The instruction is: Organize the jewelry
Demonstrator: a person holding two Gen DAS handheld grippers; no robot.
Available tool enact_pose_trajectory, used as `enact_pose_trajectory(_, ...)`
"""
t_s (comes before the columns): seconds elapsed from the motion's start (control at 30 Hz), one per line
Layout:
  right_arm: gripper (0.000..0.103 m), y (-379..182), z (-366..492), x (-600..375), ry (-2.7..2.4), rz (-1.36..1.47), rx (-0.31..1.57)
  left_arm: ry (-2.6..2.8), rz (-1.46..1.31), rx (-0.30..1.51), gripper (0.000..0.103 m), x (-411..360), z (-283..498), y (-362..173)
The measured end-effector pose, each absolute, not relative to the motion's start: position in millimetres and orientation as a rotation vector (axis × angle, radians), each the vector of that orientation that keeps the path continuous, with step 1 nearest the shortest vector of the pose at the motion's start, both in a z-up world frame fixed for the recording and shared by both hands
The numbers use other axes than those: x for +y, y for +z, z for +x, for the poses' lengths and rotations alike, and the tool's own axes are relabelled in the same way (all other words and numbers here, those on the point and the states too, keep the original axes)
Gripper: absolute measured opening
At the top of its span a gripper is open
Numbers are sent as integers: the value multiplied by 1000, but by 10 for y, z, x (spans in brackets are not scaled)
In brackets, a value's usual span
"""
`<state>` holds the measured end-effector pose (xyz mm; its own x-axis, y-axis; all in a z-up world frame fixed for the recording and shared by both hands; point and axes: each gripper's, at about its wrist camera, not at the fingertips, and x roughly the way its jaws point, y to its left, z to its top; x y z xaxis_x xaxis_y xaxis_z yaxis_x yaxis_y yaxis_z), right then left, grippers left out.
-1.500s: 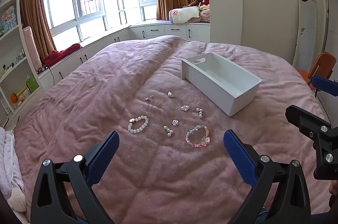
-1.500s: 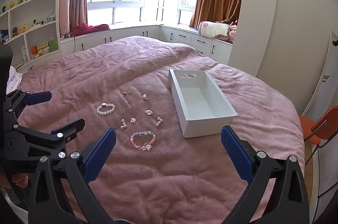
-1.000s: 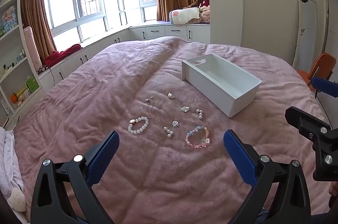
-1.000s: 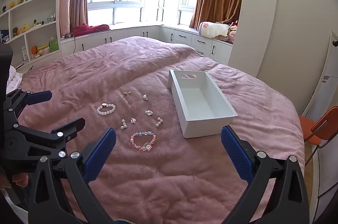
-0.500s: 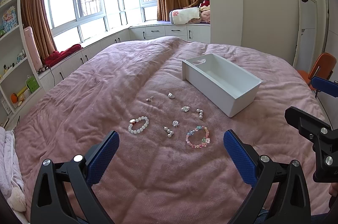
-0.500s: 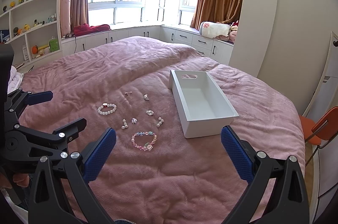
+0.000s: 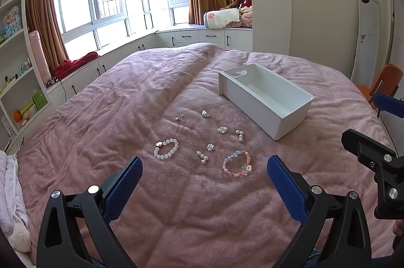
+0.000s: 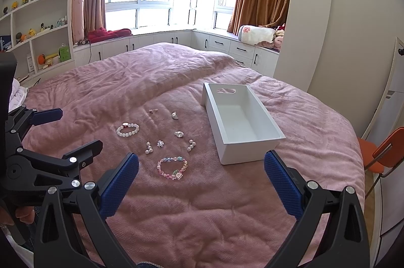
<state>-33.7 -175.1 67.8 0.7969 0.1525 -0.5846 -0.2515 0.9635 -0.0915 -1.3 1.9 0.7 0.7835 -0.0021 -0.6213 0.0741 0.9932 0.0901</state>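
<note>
Since both hand-held grippers, left (image 7: 204, 173) and right (image 8: 201, 168), hover wide apart and empty, start with the pastel bracelet (image 8: 172, 168) at 12 o'clock of the right one: pinch one side of its loop, lift clear of the bed (image 8: 202, 204), release over the tray (image 8: 277, 134) at 1 o'clock.

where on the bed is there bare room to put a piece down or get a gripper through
Bare blanket lies between the colourful bracelet and both open grippers, left and right. Inside, the white box looks bare. It is crowded left of the box: the white bead bracelet, pearl earrings and small pieces lie close together.
</note>
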Motion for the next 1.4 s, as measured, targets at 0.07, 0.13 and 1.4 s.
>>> enact_pose_trajectory(0.07,98,671,-348,-1728,217,-170,613,-41,114,670,100,21,-14,7)
enact_pose_trajectory(0.13,98,670,-349,-1728,218,-169,612,-40,115,669,100,25,-17,11)
enact_pose_trajectory(1.4,98,598,-340,-1705,219,-172,618,-40,118,670,100,-2,11,29)
